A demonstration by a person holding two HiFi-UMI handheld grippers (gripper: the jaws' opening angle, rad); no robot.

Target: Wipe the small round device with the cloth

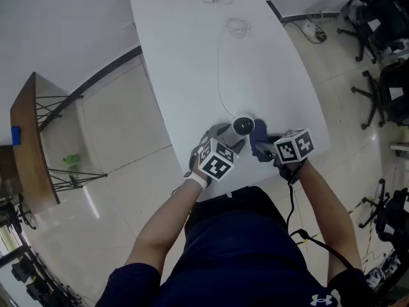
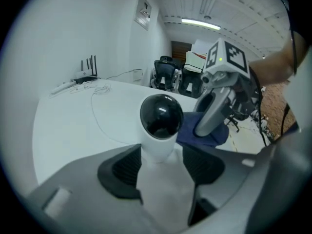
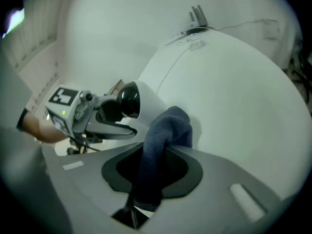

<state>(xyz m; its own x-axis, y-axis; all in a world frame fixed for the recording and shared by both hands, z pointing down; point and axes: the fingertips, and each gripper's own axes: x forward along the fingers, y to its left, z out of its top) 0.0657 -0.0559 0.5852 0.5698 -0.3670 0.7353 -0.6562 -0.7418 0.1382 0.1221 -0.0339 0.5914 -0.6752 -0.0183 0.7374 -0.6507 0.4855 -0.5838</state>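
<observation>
Left gripper (image 2: 158,165): jaws pinched on the white stem of the device (image 2: 161,115), pads on both sides, holding it tilted, black dome on top. In the head view the left gripper (image 1: 225,138) sits lower centre, at the near edge of the table (image 1: 211,56), with the device (image 1: 243,125) just past its tips.

Right gripper (image 3: 150,175): jaws narrow, clamped on the cloth (image 3: 162,143). The cloth is dark blue, runs up from between the pads and bunches at the top against the device's (image 3: 141,100) white shell, right of the dome. In the head view the right gripper (image 1: 265,147) is right of the device, and the cloth (image 1: 260,133) is between them. In the left gripper view the cloth (image 2: 202,133) shows behind and to the right of the device, with the right gripper (image 2: 214,108) on it.

A thin white cable (image 1: 220,75) loops from the device up the table. A router (image 2: 87,71) with antennas sits at the far end, upper left. Tiled floor around, office chairs (image 1: 383,18) at upper right, and a wooden stand (image 1: 29,139) at left.
</observation>
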